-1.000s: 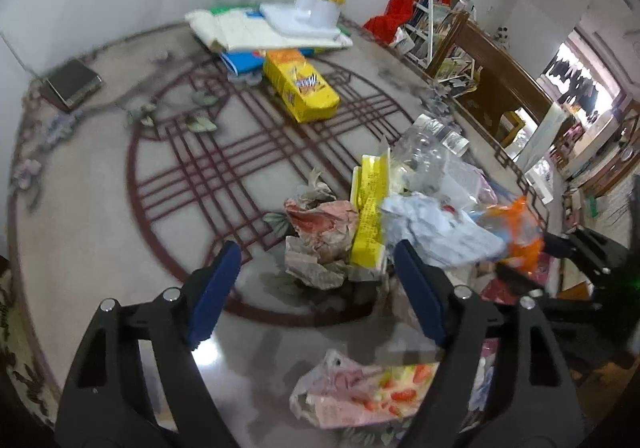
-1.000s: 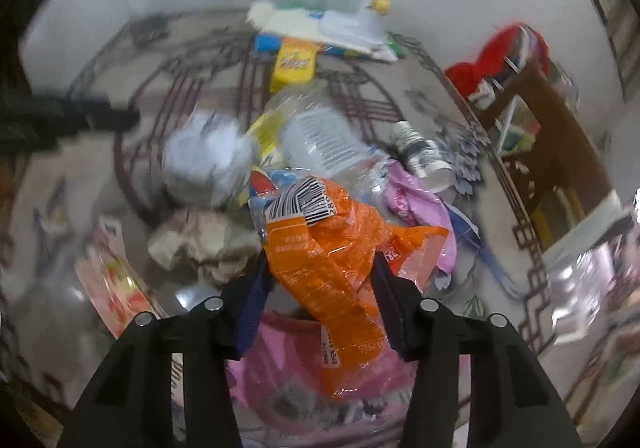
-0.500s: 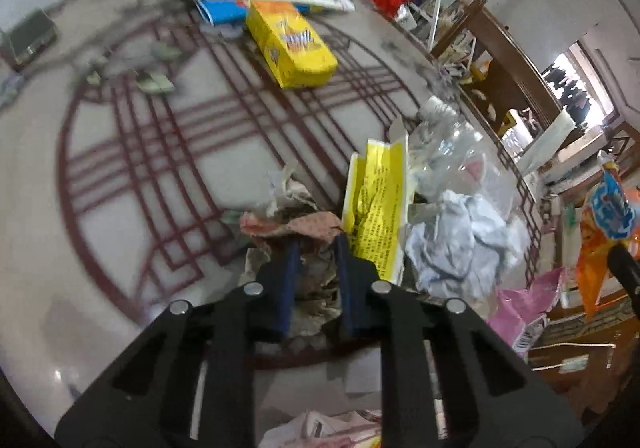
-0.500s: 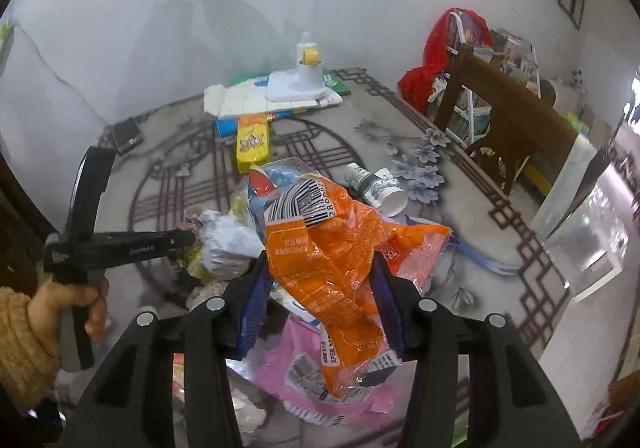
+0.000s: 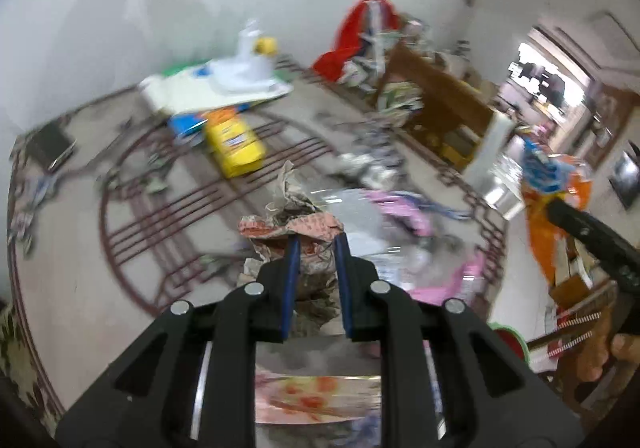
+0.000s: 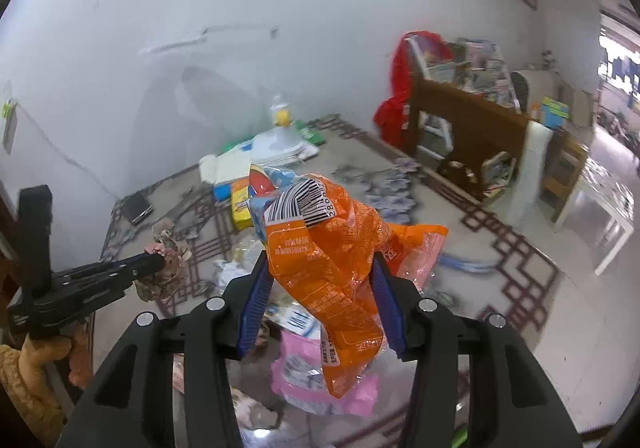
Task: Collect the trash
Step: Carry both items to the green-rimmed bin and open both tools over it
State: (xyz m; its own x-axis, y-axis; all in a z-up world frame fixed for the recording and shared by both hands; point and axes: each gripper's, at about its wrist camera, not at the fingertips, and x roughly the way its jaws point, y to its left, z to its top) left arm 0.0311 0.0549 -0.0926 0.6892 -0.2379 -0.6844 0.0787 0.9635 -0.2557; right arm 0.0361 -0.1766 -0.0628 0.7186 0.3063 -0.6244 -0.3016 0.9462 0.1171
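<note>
My left gripper (image 5: 315, 244) is shut on a crumpled wad of brown and reddish paper (image 5: 294, 222), lifted above the patterned table (image 5: 80, 248). In the right wrist view the same left gripper (image 6: 154, 263) holds that crumpled paper (image 6: 166, 248) out at the left. My right gripper (image 6: 320, 268) is shut on an orange plastic snack bag (image 6: 328, 260) with a barcode and a blue top, held high over the table. From the left wrist view the orange bag (image 5: 540, 216) hangs at the far right. A pink wrapper (image 6: 316, 376), a white wad and clear plastic lie on the table below.
A yellow box (image 5: 236, 146), books and a white lamp base (image 5: 240, 76) stand at the table's back. A dark phone (image 5: 52, 146) lies at the left edge. A wooden chair (image 6: 460, 132) and a cluttered shelf stand to the right. A printed wrapper (image 5: 316, 396) lies nearest me.
My left gripper closed on the crumpled paper and lifted it off the table. My right gripper rose with the orange bag, and its view swung up toward the wall.
</note>
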